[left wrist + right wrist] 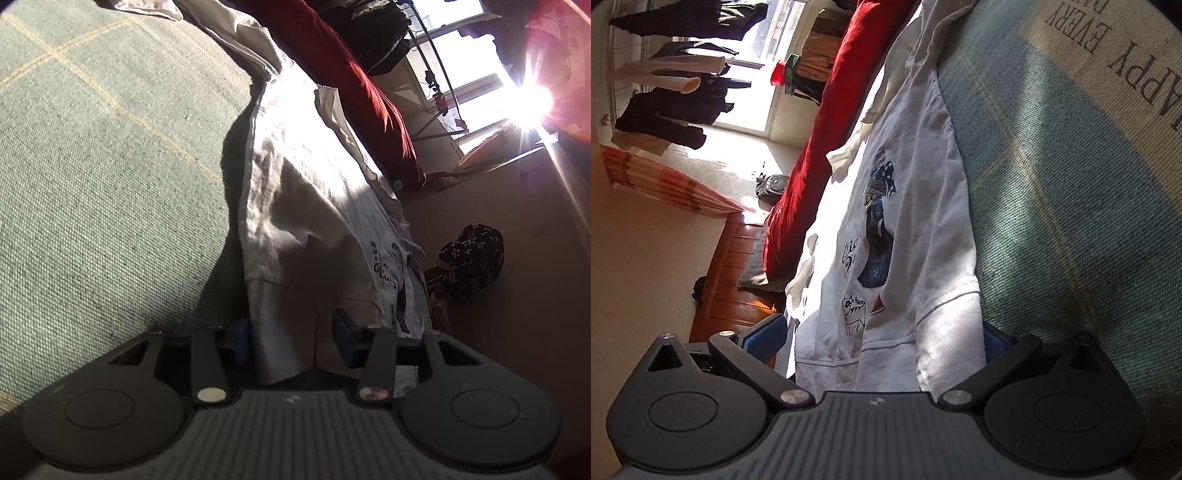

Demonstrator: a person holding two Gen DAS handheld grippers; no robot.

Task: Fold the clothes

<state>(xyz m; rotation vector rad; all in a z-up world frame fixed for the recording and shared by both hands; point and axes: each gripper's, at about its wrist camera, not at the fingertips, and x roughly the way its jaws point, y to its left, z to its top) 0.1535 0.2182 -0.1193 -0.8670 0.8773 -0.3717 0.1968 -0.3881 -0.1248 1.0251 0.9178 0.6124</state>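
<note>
Two grippers: both at the hem end of one white printed T-shirt (314, 206) – mid-fold, by my reading.
Shirt: spread on the green checked cover (103, 184), far end by a red pillow (354, 92).
Left gripper (291, 341): fingers half apart, hem cloth between them; grip uncertain.
Right gripper (882, 341): fingers wide, hem between, pads not pressing.
Pose: both tilted slightly down, aimed along the shirt.
Next: probably close on the hem – then carry it toward the collar.

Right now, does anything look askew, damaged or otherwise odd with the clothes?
Nothing looks damaged. The white T-shirt lies rumpled, its hem bunched between the blue pads, beside a red blanket on the green cover.
</note>
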